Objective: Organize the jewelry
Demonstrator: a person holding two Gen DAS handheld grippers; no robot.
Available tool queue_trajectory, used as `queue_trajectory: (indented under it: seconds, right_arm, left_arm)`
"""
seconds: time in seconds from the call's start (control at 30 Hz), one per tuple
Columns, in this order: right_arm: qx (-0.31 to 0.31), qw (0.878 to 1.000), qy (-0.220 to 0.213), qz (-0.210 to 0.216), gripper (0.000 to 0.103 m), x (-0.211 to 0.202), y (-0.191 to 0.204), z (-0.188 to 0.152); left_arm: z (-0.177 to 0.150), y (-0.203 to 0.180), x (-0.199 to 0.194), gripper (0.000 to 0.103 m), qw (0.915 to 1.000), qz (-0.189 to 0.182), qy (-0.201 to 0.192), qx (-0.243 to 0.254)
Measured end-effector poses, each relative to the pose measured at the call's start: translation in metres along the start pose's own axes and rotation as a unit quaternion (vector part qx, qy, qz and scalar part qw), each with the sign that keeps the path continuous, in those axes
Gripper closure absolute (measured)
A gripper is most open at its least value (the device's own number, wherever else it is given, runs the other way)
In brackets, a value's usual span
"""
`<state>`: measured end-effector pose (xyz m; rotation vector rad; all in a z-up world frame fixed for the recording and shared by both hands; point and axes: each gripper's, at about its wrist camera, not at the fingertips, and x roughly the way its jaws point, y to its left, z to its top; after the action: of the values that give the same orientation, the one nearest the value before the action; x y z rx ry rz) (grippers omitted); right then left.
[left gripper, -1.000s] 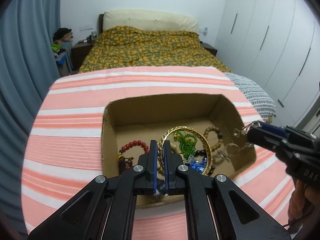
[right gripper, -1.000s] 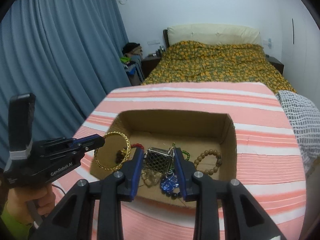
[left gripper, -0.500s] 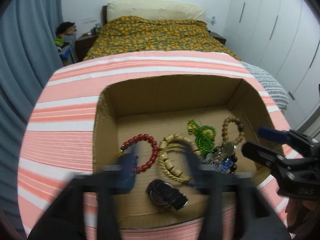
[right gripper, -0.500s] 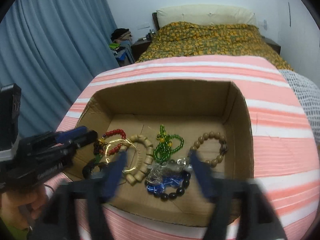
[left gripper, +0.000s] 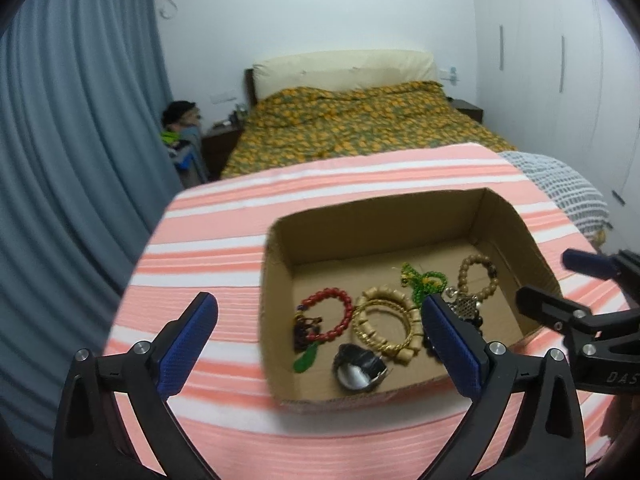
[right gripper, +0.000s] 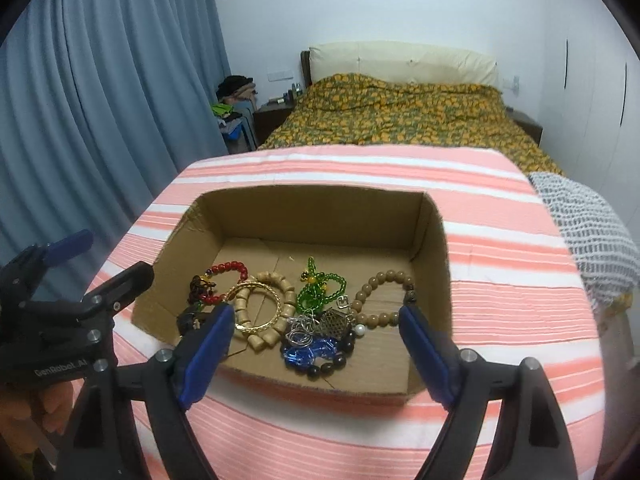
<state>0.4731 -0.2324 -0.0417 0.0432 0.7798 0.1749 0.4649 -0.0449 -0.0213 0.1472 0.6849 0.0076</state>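
An open cardboard box [left gripper: 276,280] [right gripper: 436,264] on the striped cloth holds the jewelry. A gold bangle [left gripper: 357,330] [right gripper: 253,329] lies on a tan wooden bracelet [left gripper: 382,292], beside a red bead bracelet [left gripper: 332,294]. A metal mesh pendant [right gripper: 336,320] rests on blue beads [right gripper: 308,350] near the front wall. My left gripper [left gripper: 318,304] hovers over the box's near left corner, its jaws opening with nothing pressed between them. My right gripper [right gripper: 316,312] hangs above the front wall, its jaws opening too, with nothing held.
Green beads [right gripper: 320,292], a brown bead bracelet [right gripper: 380,280] and a dark ring-shaped piece [left gripper: 358,366] also lie in the box. Pink-and-white striped cloth [left gripper: 224,240] surrounds it. A bed [left gripper: 360,120] stands behind, a blue curtain [left gripper: 80,160] to the left, a grey knit throw [right gripper: 580,220] on the right.
The left gripper let go of the gold bangle and the right one released the mesh pendant; both pieces now lie in the box. Both grippers opened wide and drew back.
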Motion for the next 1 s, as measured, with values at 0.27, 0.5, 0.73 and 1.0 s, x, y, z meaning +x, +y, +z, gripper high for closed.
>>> queue_trajectory:
  seconds: [0.27, 0.5, 0.73, 1.0]
  right_arm:
    - [0.009, 1.000, -0.030, 0.000, 0.017, -0.035, 0.010, 0.002]
    - [-0.004, 1.000, -0.016, -0.020, 0.017, -0.042, 0.019, -0.001]
    - [-0.022, 0.999, -0.015, -0.035, 0.017, -0.051, 0.032, -0.003]
    - [-0.029, 0.999, -0.021, -0.034, 0.017, -0.063, 0.041, -0.002]
  left_arm:
    - [-0.008, -0.008, -0.031, 0.000, 0.9996, -0.001, -0.013, 0.026]
    - [-0.009, -0.004, -0.043, 0.000, 0.9999, -0.005, -0.013, 0.010]
    - [-0.008, 0.005, -0.053, 0.000, 0.9995, -0.027, 0.001, -0.016]
    - [-0.009, 0.013, -0.065, 0.000, 0.9992, -0.028, 0.001, -0.029]
